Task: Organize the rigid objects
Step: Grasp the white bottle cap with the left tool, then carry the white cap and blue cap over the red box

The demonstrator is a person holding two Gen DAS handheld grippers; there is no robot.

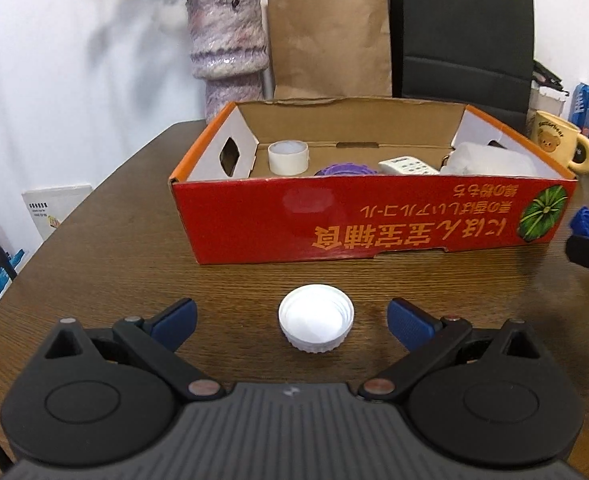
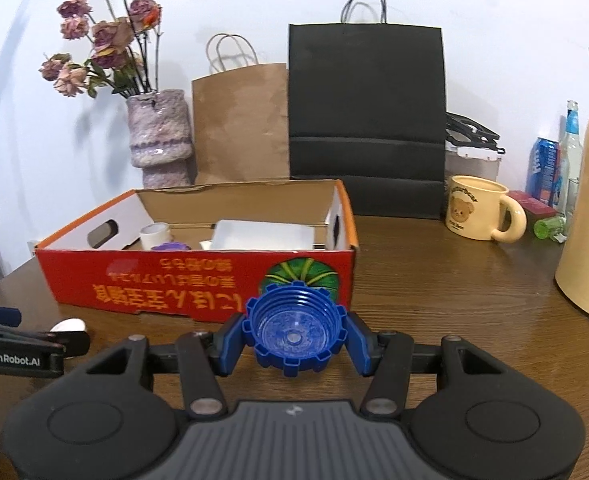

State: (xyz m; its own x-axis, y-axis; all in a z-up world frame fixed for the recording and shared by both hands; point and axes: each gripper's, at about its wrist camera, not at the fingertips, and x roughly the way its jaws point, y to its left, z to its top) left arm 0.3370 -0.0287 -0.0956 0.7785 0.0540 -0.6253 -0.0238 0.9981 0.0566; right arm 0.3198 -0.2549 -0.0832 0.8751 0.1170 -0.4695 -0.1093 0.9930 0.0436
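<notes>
The left gripper (image 1: 292, 322) is angling down over the wooden surface (image 1: 94, 264) with its blue pads spread wide apart, and a white cap (image 1: 315, 323) is lying open side up between them, touching neither pad. The cap is round, ribbed around its rim and threaded inside. The right gripper (image 2: 294, 340) is tilting more shallowly, its two pads clamping a blue cap (image 2: 294, 330) from either side; this cap is facing the camera with its hollow, ridged interior showing and notched lugs standing around its edge.

Just beyond both grippers a red cardboard box (image 1: 374, 220) with upside-down orange lettering is sitting on the surface. Inside it a roll of pale tape (image 1: 288, 157) is standing toward the left, with a purple round thing (image 1: 342, 170), a white keypad device (image 1: 408, 167) and a white wrapped item (image 1: 490, 158) lying further right. Right of the box a cream mug (image 2: 480, 212) with a bear print is standing. Behind everything a vase of dried roses (image 2: 160, 136), a brown paper bag (image 2: 242, 120) and a black bag (image 2: 366, 116) are leaning by the wall.
</notes>
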